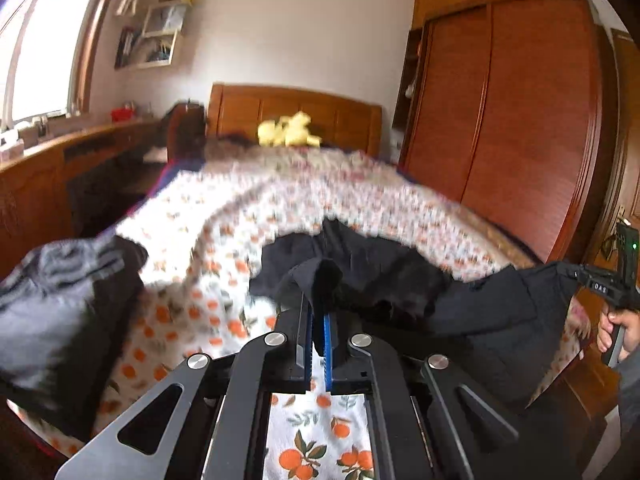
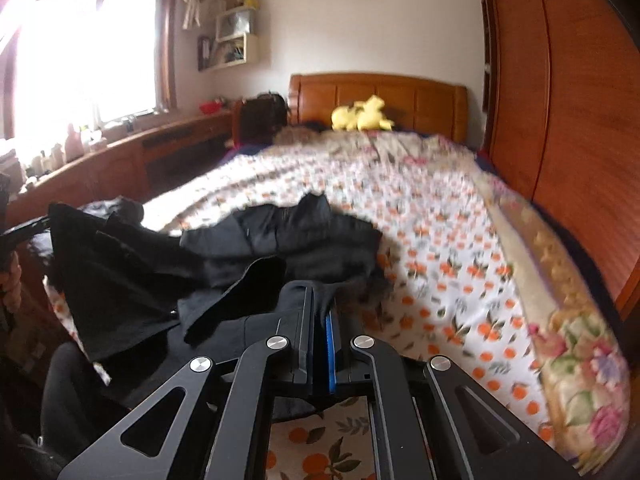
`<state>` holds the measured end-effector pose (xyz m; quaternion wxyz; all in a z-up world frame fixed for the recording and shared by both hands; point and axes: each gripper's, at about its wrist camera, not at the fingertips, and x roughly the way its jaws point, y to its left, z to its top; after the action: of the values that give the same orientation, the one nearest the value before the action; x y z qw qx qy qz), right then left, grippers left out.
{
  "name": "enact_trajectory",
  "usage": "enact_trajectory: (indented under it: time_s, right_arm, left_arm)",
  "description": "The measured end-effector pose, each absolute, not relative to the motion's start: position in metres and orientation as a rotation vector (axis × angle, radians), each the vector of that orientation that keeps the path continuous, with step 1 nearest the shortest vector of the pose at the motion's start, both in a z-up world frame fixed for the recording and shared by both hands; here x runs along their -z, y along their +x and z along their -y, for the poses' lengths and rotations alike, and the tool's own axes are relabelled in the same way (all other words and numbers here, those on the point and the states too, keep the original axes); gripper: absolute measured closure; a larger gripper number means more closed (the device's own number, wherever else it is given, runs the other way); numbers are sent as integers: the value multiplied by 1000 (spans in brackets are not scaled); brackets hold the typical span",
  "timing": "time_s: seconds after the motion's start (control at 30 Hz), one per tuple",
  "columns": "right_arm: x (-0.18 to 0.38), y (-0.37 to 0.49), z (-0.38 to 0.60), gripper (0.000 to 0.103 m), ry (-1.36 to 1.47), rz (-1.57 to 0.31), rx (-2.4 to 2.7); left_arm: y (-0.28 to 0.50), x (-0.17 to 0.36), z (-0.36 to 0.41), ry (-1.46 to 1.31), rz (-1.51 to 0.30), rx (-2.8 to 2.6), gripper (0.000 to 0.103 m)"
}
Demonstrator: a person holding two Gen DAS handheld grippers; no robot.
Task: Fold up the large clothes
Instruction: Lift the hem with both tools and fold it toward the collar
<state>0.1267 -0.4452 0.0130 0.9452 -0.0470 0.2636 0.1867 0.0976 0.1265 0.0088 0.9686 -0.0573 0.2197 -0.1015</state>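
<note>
A large black garment point(image 1: 472, 300) lies rumpled on the orange-print bedsheet point(image 1: 224, 216) near the foot of the bed. My left gripper point(image 1: 319, 304) is shut on a fold of the black garment, pinched between the blue pads. My right gripper point(image 2: 320, 304) is shut on another edge of the same black garment point(image 2: 280, 236), which spreads to the left and ahead of it. The right gripper also shows at the right edge of the left wrist view point(image 1: 600, 284), with cloth stretched toward it.
A grey and black garment point(image 1: 60, 304) lies at the bed's left edge. A yellow plush toy point(image 2: 360, 116) sits by the wooden headboard point(image 2: 400, 96). A wooden wardrobe point(image 1: 508, 100) stands right of the bed. A wooden desk point(image 2: 120, 160) runs under the window.
</note>
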Motion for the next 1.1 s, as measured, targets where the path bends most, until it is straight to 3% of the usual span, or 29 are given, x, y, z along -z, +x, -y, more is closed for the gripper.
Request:
enact_trajectory:
  time_s: [0.47,0.7,1.1]
  right_arm:
    - [-109,58,456,100,-149,-349,-389]
    - [-95,70,457,100,-168,-385,-390]
    - [-48,214,438,99,-169,-464,-332]
  left_arm:
    - [38,-117,-109,-62,-268,230,99]
    - [67,-95,-105,-55,-331,214,99]
    - [217,-59,-108,-25,-412,147,99]
